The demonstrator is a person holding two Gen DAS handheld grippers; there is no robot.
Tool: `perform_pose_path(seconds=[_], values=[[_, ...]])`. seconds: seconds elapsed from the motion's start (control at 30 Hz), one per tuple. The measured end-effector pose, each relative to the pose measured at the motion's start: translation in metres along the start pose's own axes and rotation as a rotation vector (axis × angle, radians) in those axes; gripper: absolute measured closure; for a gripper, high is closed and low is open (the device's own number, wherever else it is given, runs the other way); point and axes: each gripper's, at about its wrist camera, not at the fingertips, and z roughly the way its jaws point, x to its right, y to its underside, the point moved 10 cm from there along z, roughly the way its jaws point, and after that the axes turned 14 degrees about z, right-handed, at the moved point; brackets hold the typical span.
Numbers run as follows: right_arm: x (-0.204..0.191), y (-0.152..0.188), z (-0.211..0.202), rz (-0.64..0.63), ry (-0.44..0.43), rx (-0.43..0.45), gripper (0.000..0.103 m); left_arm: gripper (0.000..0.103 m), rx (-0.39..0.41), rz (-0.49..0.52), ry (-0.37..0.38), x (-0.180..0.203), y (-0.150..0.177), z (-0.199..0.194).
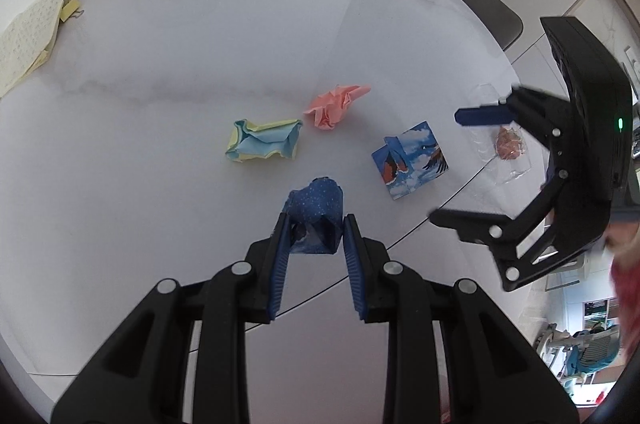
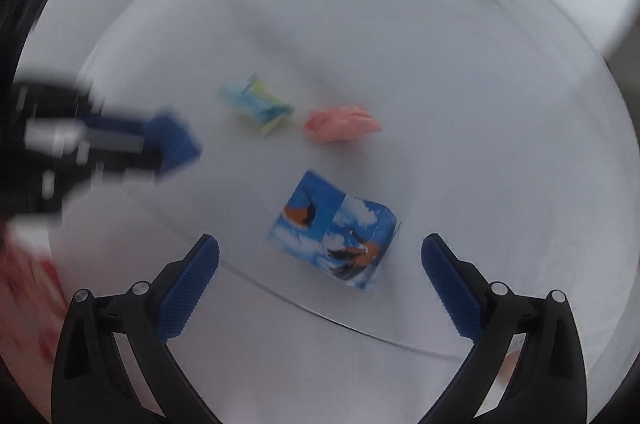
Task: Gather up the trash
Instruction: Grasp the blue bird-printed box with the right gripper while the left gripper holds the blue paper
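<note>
The step in hand looks like gathering paper scraps off the white table (image 1: 160,84). The left gripper (image 1: 316,236) holds a dark blue starry paper wad (image 1: 316,202) between narrow fingers. The right gripper (image 2: 320,256), fingers wide and empty, hangs above the sky-print folded paper (image 2: 340,232). Next it likely needs to drop and close around that paper.

Count of loose scraps: one sky-print paper at 4 o'clock in the left view, one yellow-and-blue crumple (image 1: 264,144) near centre, one pink crumple (image 1: 336,106) just right of it, and one clear candy wrapper (image 1: 508,148) at 3 o'clock.
</note>
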Motion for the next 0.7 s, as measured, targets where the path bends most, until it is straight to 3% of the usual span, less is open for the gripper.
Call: perform_pose_path(seconds=[0.13,0.27,0.33,0.4,0.43,0.47,0.57,0.7], values=[[-0.009,0.005,0.009,-0.295,0.018,-0.094,0.003,0.076,-0.006,-0.012,0.006,-0.005,0.001,0.004],[-0.010,-0.002,0.026,-0.407,0.001,-0.159,0.004,0.076,-0.009,-0.029,0.009,-0.012,0.000,0.009],[-0.007,-0.003,0.035,-0.439,-0.005,-0.200,0.015,0.076,-0.016,-0.038,0.010,-0.015,0.000,0.012],[-0.004,-0.003,0.041,-0.440,-0.025,-0.232,0.024,0.076,-0.023,-0.041,0.008,-0.017,0.000,0.015],[-0.004,-0.002,0.044,-0.436,-0.039,-0.247,0.037,0.076,-0.025,-0.039,0.007,-0.017,0.000,0.016],[-0.003,-0.001,0.045,-0.429,-0.043,-0.256,0.043,0.077,-0.027,-0.038,0.004,-0.017,-0.001,0.017],[-0.001,-0.004,0.039,-0.371,-0.060,-0.225,0.046,0.076,-0.028,-0.032,-0.003,-0.013,-0.003,0.018],[0.007,-0.003,0.017,-0.200,-0.094,-0.146,0.046,0.077,-0.018,-0.008,-0.003,0.001,-0.008,0.013]])
